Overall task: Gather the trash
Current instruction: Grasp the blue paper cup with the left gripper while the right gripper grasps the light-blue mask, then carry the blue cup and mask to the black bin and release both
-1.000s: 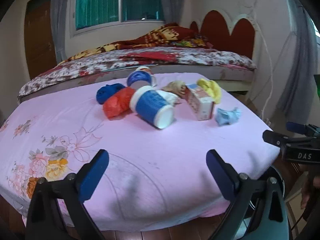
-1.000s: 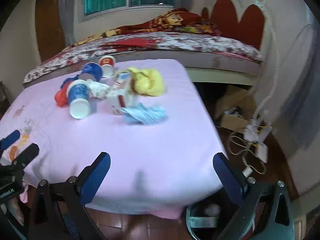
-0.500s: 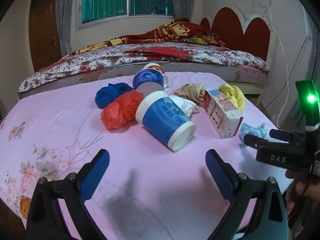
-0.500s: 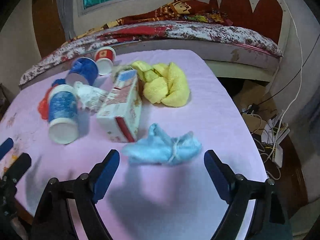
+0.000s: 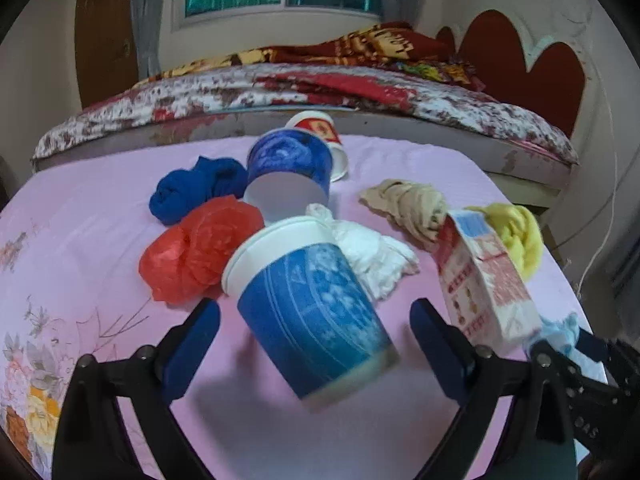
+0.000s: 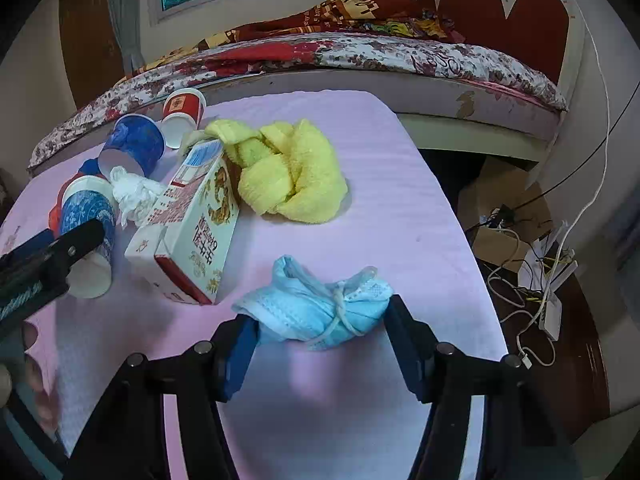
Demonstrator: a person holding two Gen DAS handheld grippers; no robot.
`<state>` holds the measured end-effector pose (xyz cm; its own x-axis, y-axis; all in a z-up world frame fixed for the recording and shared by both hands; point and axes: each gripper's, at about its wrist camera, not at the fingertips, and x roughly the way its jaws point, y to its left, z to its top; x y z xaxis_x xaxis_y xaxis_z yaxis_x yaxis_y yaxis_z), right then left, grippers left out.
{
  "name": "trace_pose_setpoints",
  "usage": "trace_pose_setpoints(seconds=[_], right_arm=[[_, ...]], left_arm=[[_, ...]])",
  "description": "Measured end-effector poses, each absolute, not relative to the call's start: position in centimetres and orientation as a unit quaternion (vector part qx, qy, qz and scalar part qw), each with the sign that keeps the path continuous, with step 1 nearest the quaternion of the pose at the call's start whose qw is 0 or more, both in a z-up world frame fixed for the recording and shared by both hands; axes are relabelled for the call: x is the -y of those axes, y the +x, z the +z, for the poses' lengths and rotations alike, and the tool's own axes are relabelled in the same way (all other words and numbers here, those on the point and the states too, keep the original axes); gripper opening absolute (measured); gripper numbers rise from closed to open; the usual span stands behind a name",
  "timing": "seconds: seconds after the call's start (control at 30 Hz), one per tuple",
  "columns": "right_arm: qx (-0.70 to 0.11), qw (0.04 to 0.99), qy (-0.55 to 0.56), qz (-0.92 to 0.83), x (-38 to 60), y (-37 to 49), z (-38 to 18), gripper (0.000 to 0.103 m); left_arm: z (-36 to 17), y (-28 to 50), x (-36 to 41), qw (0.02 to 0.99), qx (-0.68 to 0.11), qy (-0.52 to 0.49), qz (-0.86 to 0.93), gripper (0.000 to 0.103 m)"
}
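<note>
Pale blue face mask [image 6: 320,308], crumpled and knotted up in its own ear loops, is sitting right between the fingers of the right hand-held gripper [image 6: 318,346] on the pink-sheeted bench [image 6: 380,208]. The jaws are closing in on it; the blue pads look to be at or just short of the mask's edges, not really squeezing yet as far as I can tell, so I wouldn't call it grabbed.

So this reads as the pick-up step for the first bits of trash. Next move, I'd guess: finish the squeeze low enough to catch the bulk of the mask and not just a loose loop, then lift.

Over on the other side, the left hand-held gripper [image 5: 314,344] is doing the same thing with the blue-and-white paper cup [image 5: 308,316], which lies on its side with its base toward the camera. Jaws stand wide on either side of it and are just starting to close, nothing pinched yet. A cup like that will probably crush or roll if clamped off-centre.

Just beyond the mask, ahead and left of the right fingers, is the red-and-white carton [image 6: 192,232], and past that a yellow towel [image 6: 288,176]. Beyond the cup: a red plastic bag [image 5: 196,248], white tissue [image 5: 372,252], another blue cup [image 5: 288,168].
</note>
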<state>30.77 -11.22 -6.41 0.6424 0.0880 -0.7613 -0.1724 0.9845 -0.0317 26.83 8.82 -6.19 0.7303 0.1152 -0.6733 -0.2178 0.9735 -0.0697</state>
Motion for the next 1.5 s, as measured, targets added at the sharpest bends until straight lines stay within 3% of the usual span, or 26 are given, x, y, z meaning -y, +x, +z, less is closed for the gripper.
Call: trace_pose_setpoints(seconds=[0.17,0.23,0.27,0.33,0.53,0.9,1.5], right_arm=[[-0.417,0.904,-0.045,0.078,11.3,30.8,-6.4,0.064],[-0.418,0.904,-0.043,0.079,11.3,30.8,-6.4,0.064],[-0.418,0.904,-0.043,0.079,11.3,30.7,-6.4,0.063],[-0.418,0.904,-0.041,0.081,11.4,30.6,-6.4,0.056],[-0.407,0.907,-0.040,0.096,11.7,29.0,-6.0,0.049],[-0.378,0.919,-0.040,0.105,13.0,25.2,-3.7,0.049],[-0.356,0.932,-0.028,0.061,21.2,17.0,-0.5,0.049]], left_arm=[[-6.9,25.7,-10.4,0.922,-0.369,-0.079,0.082,0.083],[-7.3,25.0,-10.7,0.922,-0.374,-0.081,0.062,0.073],[-7.6,24.7,-10.8,0.921,-0.379,-0.080,0.052,0.060],[-7.6,24.1,-10.7,0.923,-0.375,-0.073,0.043,0.060],[-7.0,22.0,-10.3,0.931,-0.362,-0.050,0.016,0.058],[-5.4,18.2,-8.7,0.940,-0.339,-0.031,-0.015,0.058],[-3.7,13.6,1.0,0.939,-0.322,0.016,-0.121,0.058]])
